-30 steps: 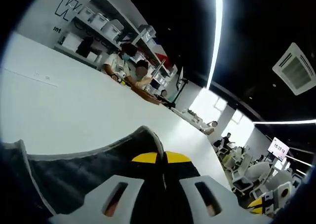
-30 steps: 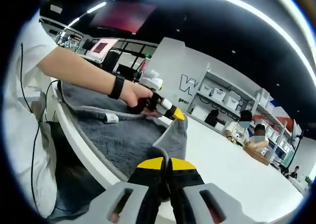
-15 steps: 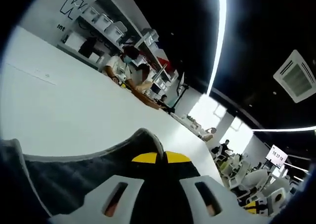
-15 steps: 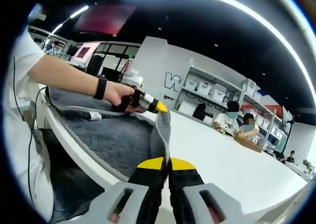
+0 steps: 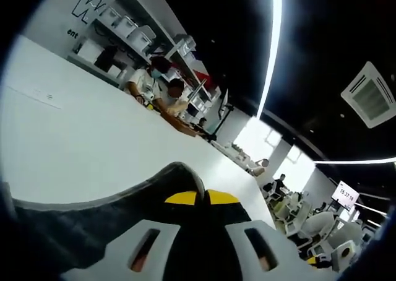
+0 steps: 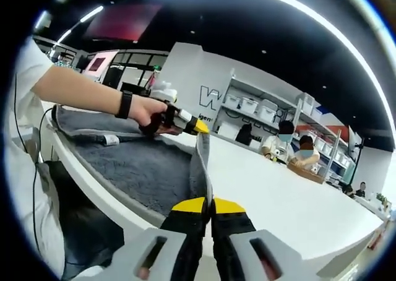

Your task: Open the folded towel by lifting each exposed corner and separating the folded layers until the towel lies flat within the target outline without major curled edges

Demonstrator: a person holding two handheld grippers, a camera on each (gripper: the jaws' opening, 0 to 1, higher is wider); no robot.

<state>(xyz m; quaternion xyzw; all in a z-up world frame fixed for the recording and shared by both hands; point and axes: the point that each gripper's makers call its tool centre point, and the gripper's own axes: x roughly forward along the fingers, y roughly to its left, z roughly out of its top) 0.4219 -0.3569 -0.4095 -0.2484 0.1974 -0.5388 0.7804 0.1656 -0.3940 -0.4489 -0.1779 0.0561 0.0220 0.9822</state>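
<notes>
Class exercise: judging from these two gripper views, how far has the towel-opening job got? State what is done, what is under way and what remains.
Done: part of the grey towel lies spread on the white table. Under way: the right gripper and the left gripper are each shut on the towel's far edge, holding it raised as a ridge. Left: lay that edge down flat and smooth the fold near the white tag. No target outline is discernible.

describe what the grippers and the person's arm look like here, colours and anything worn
The right gripper has pale grey slotted jaw bodies ending in black fingers with yellow tips. The left gripper matches: grey slotted bodies, black fingers, yellow tips. The person's arm wears a black wristband and a white short sleeve, with a thin black cable hanging alongside.
</notes>
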